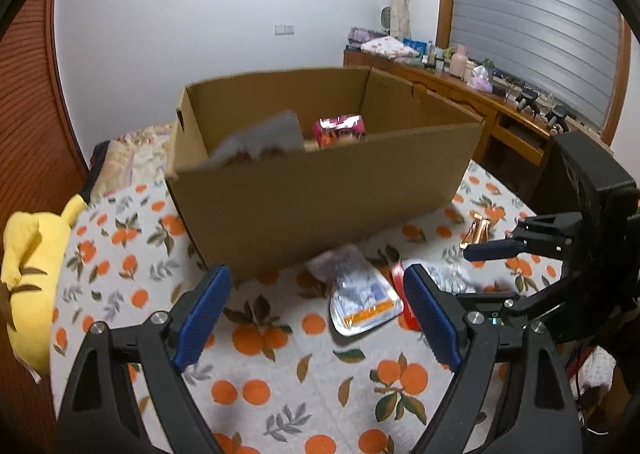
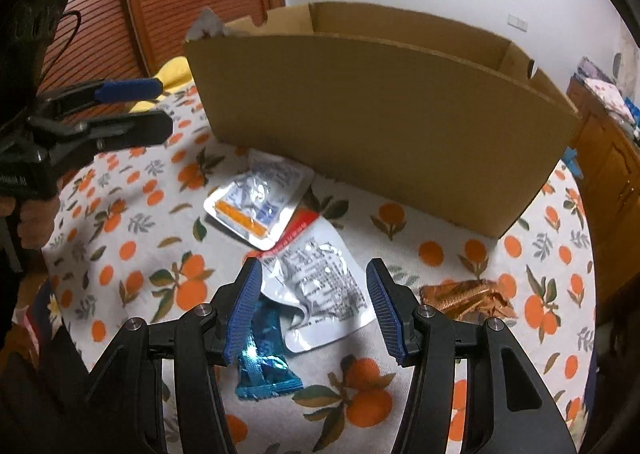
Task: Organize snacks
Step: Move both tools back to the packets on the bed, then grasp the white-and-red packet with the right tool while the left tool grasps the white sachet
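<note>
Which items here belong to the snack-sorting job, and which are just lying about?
Job:
cardboard box
pink packet inside it
silver-orange packet
silver-red packet
blue packet
copper packet

Lying about:
yellow plush toy
dresser clutter

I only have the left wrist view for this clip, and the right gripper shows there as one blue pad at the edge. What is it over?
Observer: The right gripper hangs with open jaws over a crinkled silver foil pouch with a red top strip. Nothing is gripped.
Operator: Is any snack near it that I cannot see?
Observer: Yes, a small shiny blue foil packet lies at the pouch's near corner, partly behind the gripper's left finger.
</note>
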Available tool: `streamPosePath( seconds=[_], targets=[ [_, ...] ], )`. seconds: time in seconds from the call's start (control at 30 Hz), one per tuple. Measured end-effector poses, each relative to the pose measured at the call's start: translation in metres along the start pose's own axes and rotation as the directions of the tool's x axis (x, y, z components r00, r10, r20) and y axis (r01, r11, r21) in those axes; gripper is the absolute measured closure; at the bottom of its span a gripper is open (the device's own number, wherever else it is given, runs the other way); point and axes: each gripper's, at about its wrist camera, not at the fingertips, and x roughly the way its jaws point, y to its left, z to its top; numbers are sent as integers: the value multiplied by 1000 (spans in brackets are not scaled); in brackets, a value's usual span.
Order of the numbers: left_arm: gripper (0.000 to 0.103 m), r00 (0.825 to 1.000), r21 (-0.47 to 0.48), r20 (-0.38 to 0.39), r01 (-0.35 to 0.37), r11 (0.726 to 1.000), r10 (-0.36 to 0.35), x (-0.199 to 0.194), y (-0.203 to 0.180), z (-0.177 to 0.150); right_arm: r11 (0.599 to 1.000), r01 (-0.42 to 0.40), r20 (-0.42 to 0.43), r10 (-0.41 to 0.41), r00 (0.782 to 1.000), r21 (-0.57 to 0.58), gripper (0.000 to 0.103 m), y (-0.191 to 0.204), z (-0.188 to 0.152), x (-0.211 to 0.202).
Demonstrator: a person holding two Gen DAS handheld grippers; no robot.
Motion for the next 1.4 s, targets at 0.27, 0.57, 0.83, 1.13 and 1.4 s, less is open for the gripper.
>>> streamPosePath(
  seconds=[0.27, 0.57, 0.83, 1.13, 1.4],
  targets=[
    [14, 998, -27, -59, 13, 1000, -14, 24, 1, -17, 1000, -20, -48, 20, 999, -16, 43, -6, -5, 14],
    [14, 995, -36, -93, 21, 999, -24, 41, 3, -20, 998, -53, -58, 51, 997, -33, 32, -10, 7, 25],
    [14, 992, -48, -120, 22, 999, -27, 53, 6, -25, 995, -78, -80, 73, 994, -57, 26, -5, 10, 33],
    [14, 991, -64, -131, 31, 997, -39, 57, 7, -24, 995, -60, -91, 53, 994, -83, 23, -3, 11, 42],
    [14, 988, -88, -140, 54, 995, -66, 68, 1, -16, 993, -29, -88, 18, 996, -116, 22, 1, 9, 45]
  ],
)
